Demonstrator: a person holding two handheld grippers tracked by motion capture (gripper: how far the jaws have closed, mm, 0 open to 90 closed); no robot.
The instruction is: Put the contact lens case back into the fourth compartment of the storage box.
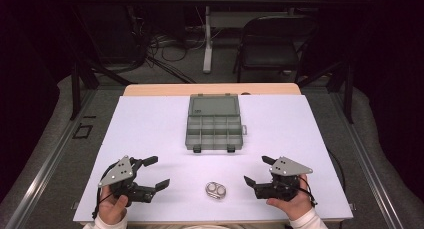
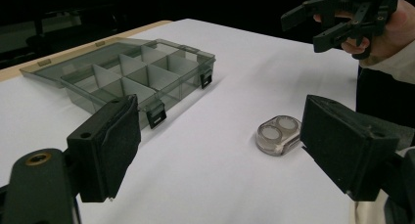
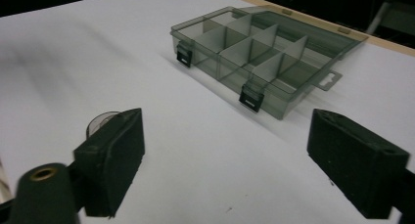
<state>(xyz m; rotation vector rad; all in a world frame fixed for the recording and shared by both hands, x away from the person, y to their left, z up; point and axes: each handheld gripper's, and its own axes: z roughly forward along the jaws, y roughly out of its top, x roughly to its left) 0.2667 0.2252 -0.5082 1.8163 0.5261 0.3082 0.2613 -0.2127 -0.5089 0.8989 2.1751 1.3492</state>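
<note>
A smoky clear compartment box (image 1: 215, 129) lies open in the middle of the white sheet, its lid folded back and its cells empty. A small clear oval case (image 1: 215, 190) with two round wells sits near the front edge, between my grippers. My left gripper (image 1: 156, 172) is open to the case's left, holding nothing. My right gripper (image 1: 258, 170) is open to its right, also holding nothing. In the left gripper view, the case (image 2: 279, 134) lies by the right jaw and the box (image 2: 132, 77) beyond. In the right gripper view, the left jaw half hides the case (image 3: 100, 122), with the box (image 3: 259, 53) ahead.
The white sheet (image 1: 150, 124) covers the wooden table (image 1: 150, 89), leaving bare wood along the far edge. A black chair (image 1: 275, 39) and floor cables (image 1: 165, 54) lie beyond the table. Dark floor rails run along both sides.
</note>
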